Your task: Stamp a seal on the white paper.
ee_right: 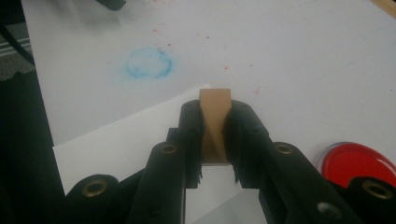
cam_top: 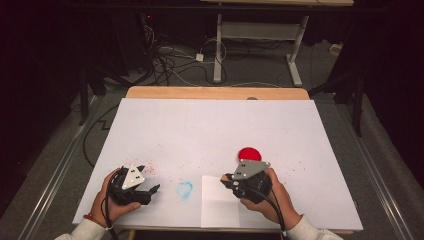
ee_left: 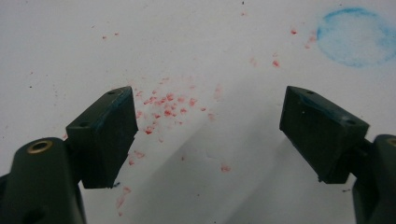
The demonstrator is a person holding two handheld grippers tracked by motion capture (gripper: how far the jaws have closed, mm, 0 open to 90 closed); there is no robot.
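right tool [ee_right: 215, 140]: clenched on a small tan block [ee_right: 215, 126]; block upright between the pads, top poking out past the jaw tips
block location: in the right tool, above the near corner of a loose white sheet [ee_right: 121, 140]; cannot tell whether it touches the sheet
right tool in high view [cam_top: 231, 181]: near the front edge of the bench, over the sheet [cam_top: 219, 202], held in the person's right hand [cam_top: 272, 197]
left tool [ee_left: 208, 135]: released, jaws wide apart, nothing between them; bare paper with red specks [ee_left: 163, 105] below
left tool in high view [cam_top: 147, 182]: front left of the bench, in the left hand [cam_top: 112, 200], well apart from the block
red dish [ee_right: 362, 163]: round, shallow, just beside the right tool on its right in the right gripper view; contents not readable, looks plain red
red dish in high view [cam_top: 249, 153]: just behind the right tool, partly hidden by its grey plate
blue smudge [cam_top: 184, 189]: ring-shaped mark on the paper, between the two tools, just left of the sheet
bench [cam_top: 215, 93]: wooden, covered with white paper [cam_top: 215, 130], red specks scattered across it
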